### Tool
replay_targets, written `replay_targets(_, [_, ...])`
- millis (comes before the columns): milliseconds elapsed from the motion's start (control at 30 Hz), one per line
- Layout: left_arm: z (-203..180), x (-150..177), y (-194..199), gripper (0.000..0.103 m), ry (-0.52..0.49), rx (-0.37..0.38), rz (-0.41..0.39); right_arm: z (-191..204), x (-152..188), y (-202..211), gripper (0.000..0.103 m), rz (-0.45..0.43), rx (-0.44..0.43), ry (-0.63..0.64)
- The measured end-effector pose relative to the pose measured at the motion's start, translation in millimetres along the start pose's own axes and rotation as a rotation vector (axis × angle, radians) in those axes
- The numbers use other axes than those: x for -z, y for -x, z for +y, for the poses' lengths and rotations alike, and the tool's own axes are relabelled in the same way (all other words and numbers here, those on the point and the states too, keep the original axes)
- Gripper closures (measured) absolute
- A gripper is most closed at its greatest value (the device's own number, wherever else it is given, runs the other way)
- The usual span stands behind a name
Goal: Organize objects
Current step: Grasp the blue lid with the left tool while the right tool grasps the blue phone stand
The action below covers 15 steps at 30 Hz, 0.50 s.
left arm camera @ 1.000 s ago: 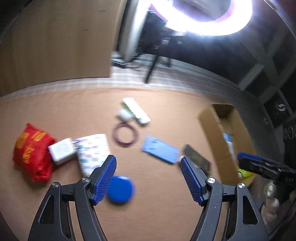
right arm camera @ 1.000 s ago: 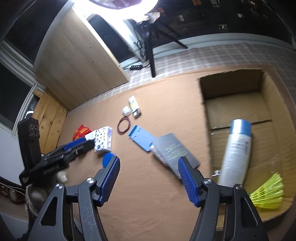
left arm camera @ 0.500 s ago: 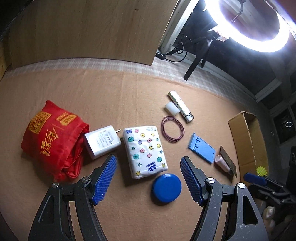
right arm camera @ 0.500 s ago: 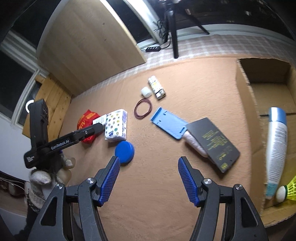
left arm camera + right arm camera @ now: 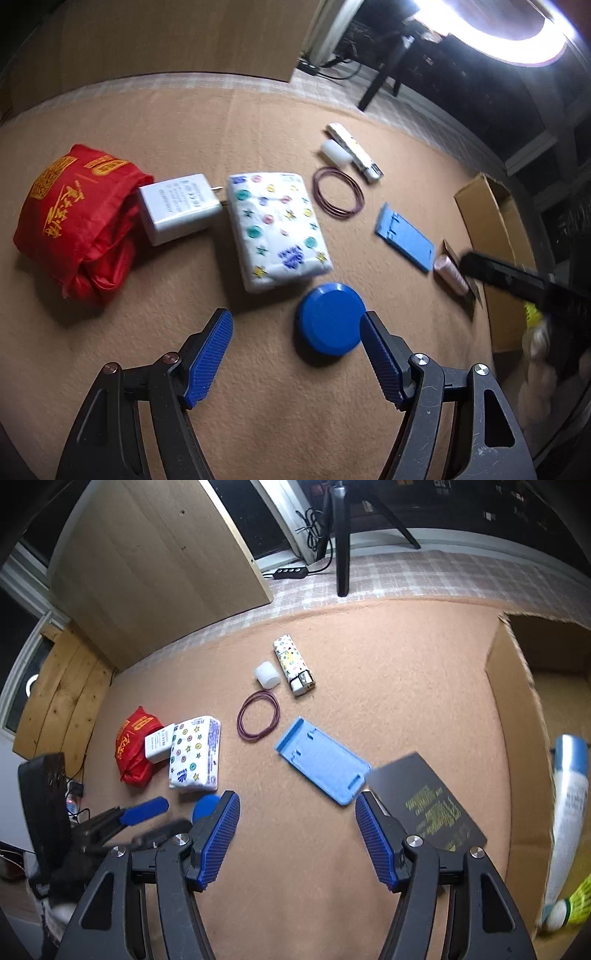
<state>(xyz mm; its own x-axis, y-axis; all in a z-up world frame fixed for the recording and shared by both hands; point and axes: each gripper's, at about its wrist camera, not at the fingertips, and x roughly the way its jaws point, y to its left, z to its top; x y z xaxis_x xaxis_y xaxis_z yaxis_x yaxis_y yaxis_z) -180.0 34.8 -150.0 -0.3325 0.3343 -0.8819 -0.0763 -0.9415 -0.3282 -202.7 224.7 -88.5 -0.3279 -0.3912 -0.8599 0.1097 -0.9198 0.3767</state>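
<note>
A: The left gripper (image 5: 295, 332) is hanging over the brown mat (image 5: 184, 118) with its jaws standing wide and nothing between the pads — the round blue lid (image 5: 328, 318) is lying just inside its right fingertip, whether touching it cannot be told.

B: And the right gripper (image 5: 295, 816)?

A: Its jaws are gaping too, gripping nothing, with bare mat between them. The blue phone stand (image 5: 321, 760) is lying just ahead of its right finger, one corner meeting the dark booklet (image 5: 424, 805).

B: Where is the rest sitting?

A: The tissue pack (image 5: 277, 225) is lying beside the white charger (image 5: 177, 208), which is leaning on the red bag (image 5: 77, 221). Farther back, the purple band (image 5: 258, 716), white cap (image 5: 266, 675) and patterned lighter (image 5: 293, 666) are clustering together. The cardboard box (image 5: 517, 738) is standing at the right, holding a spray can (image 5: 567, 812) and a yellow shuttlecock (image 5: 576, 904).
</note>
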Motion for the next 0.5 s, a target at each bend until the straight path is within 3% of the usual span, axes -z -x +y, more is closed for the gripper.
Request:
replay_targets(233, [-24, 4, -10, 0.028, -0.075, -0.052, 0.001, -3, -25, -20, 0.041, 0.030, 0.049, 0.041])
replay_targets(500, [-35, 5, -22, 0.028, -0.092, -0.094, 0.008, -5, -45, -47, 0.041, 0.092, 0.094, 0.119])
